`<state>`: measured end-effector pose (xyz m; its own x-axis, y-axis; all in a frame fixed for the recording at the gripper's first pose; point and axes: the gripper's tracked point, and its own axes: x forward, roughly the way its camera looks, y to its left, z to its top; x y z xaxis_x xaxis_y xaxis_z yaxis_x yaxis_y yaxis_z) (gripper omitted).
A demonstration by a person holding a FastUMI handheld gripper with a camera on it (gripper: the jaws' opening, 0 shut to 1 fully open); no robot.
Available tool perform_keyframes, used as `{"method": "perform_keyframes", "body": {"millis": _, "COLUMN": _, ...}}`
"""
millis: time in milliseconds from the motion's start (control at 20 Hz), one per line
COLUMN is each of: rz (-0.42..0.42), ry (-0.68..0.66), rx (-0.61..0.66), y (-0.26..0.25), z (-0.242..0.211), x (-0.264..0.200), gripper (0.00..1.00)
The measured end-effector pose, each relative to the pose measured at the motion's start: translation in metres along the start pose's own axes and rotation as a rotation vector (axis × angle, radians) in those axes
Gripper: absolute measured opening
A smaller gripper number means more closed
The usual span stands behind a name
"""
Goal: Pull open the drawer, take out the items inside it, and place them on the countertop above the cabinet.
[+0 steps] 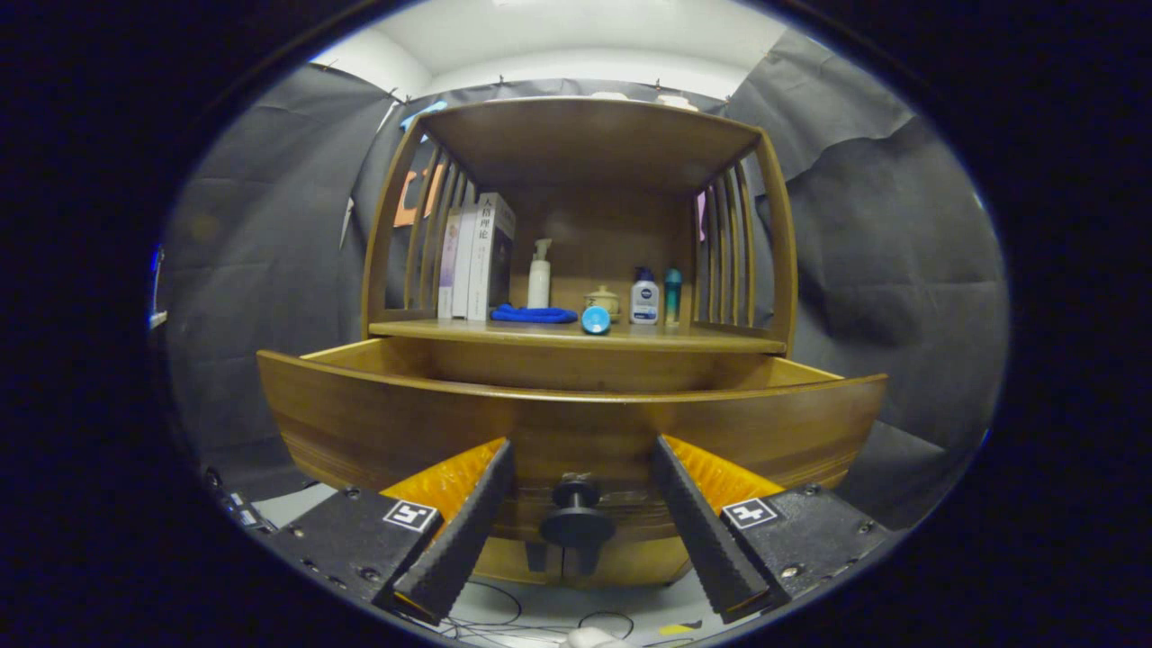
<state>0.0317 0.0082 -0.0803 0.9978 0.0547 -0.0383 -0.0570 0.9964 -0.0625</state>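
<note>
Drawer pulled out below the countertop; hand-held gripper spread, fingers flanking the knob (not pressing it). Opening appears done; next comes reaching over the front for the unseen contents.

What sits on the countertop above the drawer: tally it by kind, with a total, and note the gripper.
Books: 3
Bottles: 3, a pump bottle, a white bottle, a teal bottle
Blue cloth: 1
Small lidded jar: 1
Blue round thing: 1
Total: 9
Gripper: open, fingers either side of the drawer knob.
</note>
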Motion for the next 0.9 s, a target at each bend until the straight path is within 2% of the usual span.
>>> {"method": "perform_keyframes", "body": {"millis": 900, "rz": -0.025, "ry": 0.005, "rx": 0.000, "y": 0.004, "z": 0.012, "x": 0.092, "gripper": 1.00}}
